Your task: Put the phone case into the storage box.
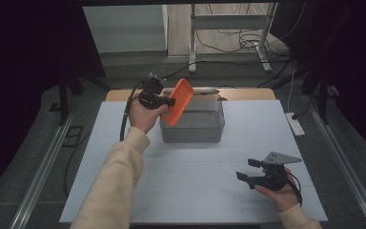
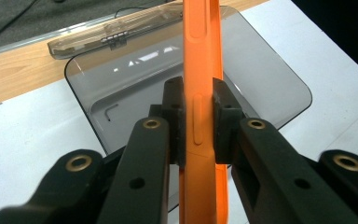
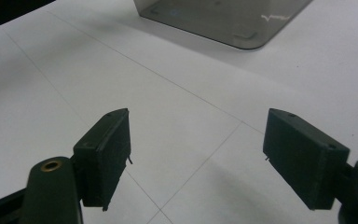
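Orange tray, clamped edge-on in the left gripper, hangs tilted over the clear box (a narrow pinch): it could slip and drop in crooked. The right gripper, jaws apart, holds nothing.

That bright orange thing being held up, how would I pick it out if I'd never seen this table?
Start at the white table and find the smoky clear box near its far edge. Tilted over the box's left end is the orange tray, clamped edge-on in the left hand-held gripper. It is the one brightly coloured thing among white, grey and black.
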Motion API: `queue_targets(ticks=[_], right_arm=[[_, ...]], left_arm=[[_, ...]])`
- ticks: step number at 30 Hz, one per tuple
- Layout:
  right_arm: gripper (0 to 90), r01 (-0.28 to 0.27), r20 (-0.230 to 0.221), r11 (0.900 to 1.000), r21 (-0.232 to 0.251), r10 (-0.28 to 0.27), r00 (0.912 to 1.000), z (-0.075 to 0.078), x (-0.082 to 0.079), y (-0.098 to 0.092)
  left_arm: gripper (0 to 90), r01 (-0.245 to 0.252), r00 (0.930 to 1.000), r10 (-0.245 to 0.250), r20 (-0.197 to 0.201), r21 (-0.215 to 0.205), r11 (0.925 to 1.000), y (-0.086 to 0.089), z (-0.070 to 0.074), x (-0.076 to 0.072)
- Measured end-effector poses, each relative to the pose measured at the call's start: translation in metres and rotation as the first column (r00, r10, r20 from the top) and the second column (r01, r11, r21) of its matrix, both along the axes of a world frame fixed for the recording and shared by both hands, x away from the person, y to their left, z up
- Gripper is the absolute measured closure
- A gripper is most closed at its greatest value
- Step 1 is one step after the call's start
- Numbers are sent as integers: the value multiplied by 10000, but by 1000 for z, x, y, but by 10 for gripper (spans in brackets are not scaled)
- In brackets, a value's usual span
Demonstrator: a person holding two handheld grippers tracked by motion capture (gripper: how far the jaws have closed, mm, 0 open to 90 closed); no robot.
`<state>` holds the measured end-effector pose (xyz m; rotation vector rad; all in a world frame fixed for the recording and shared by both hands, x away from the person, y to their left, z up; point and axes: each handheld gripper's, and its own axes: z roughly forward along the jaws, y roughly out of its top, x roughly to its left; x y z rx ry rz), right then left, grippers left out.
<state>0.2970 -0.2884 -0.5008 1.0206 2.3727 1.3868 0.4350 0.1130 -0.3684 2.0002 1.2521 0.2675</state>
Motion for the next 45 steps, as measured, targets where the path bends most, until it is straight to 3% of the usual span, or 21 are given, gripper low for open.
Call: queue_targets(ticks=[45], right_arm=[[232, 0, -27, 10000, -25, 0, 10000, 0, 0, 0]], left_arm=[[794, -1222, 9914, 1228, -455, 164, 9924, -5, -19, 24]])
